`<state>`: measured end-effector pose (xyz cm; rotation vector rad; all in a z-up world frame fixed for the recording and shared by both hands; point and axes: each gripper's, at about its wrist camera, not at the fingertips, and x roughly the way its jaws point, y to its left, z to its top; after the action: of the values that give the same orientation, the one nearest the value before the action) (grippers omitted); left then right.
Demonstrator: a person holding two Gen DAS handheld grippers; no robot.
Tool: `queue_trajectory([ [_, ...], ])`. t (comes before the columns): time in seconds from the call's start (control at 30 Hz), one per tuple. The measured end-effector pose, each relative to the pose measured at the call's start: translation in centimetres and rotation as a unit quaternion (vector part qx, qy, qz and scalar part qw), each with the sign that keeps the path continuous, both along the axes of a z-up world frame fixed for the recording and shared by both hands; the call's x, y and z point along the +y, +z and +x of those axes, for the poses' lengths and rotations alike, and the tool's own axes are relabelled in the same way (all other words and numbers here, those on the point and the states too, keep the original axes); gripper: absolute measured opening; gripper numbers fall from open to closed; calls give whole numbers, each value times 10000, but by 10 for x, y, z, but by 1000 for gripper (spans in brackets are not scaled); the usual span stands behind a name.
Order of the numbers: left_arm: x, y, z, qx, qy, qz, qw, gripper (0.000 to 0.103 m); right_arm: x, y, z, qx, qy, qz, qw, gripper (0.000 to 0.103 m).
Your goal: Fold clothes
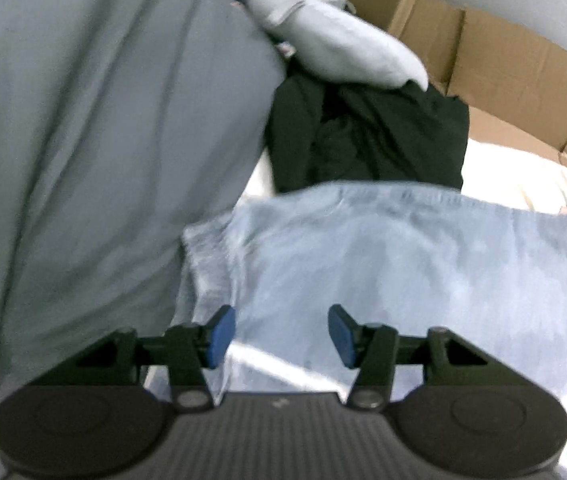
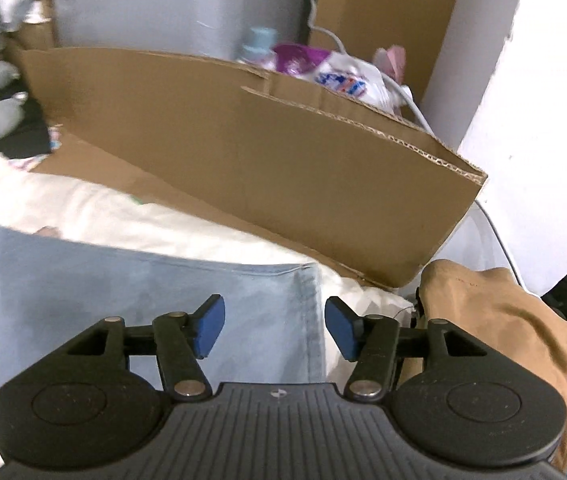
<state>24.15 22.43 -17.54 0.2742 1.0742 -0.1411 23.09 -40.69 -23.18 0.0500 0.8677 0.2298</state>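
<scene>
Below both grippers lies the light blue garment (image 1: 403, 264), spread flat over a white bedsheet (image 1: 523, 176). Through the left wrist camera, the left gripper (image 1: 281, 334) hangs above the blue cloth with its jaws standing moderately apart and nothing between them; the blue pads (image 1: 219, 336) are clear of the fabric. At nine o'clock from that gripper a large grey-green cloth (image 1: 95, 140) fills the left side of the view, its edge lying against the blue garment. At twelve o'clock, past the far hem of the blue garment, a black garment (image 1: 371, 140) lies crumpled, and beyond it a pale grey garment (image 1: 335, 40) sits bunched. A cardboard wall (image 1: 515, 64) runs from twelve toward three o'clock.

Through the right wrist camera, the right gripper (image 2: 275, 330) hovers over the right edge of the blue garment (image 2: 131, 292), near its seamed corner. Its jaws are parted, with no cloth caught between them. At three to four o'clock a tan garment (image 2: 495, 320) lies heaped beside the sheet. At twelve o'clock stands the cardboard box (image 2: 243, 152), with plastic bags (image 2: 343, 76) showing above its rim.
</scene>
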Motion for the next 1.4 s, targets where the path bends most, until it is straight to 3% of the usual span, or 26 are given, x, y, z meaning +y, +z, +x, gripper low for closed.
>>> queue_trajectory([
  [0.17,30,-17,-45,274,108,30,9996,54,-2,20,-51,-70,126,82,9999,73],
  [0.3,52,-42,-74,511,344,-36,9981,52,0,27,-93,-68,237,156,9996,73],
  [0.37,61,-54,-86,571,474,-108,9972,49,-1,28,-112,-41,223,262,9994,73],
  [0.43,69,-65,-97,638,545,-247,9962,36,-3,29,-131,-50,199,387,9990,73],
  [0.6,79,-94,-114,927,713,-334,9926,33,-5,34,-182,-49,55,539,9985,77],
  [0.77,88,-127,-122,1229,871,-143,9885,32,-9,32,-231,159,-134,582,9981,81],
  [0.83,96,-140,-124,1262,1028,134,9866,22,-11,29,-250,256,-229,622,9975,81],
  [0.9,110,-149,-127,1255,1343,254,9826,19,-13,24,-267,364,-310,636,9968,81],
  [1.0,125,-150,-128,1171,1585,130,9803,14,-15,17,-290,538,-413,647,9956,81],
  [1.17,127,-138,-127,1127,1535,221,9814,15,-18,6,-324,770,-608,735,9925,81],
  [1.3,130,-124,-132,1057,1500,115,9830,29,-19,1,-344,849,-667,889,9902,81],
  [1.4,130,-115,-139,1064,1504,121,9828,30,-19,-3,-353,896,-701,943,9890,81],
])
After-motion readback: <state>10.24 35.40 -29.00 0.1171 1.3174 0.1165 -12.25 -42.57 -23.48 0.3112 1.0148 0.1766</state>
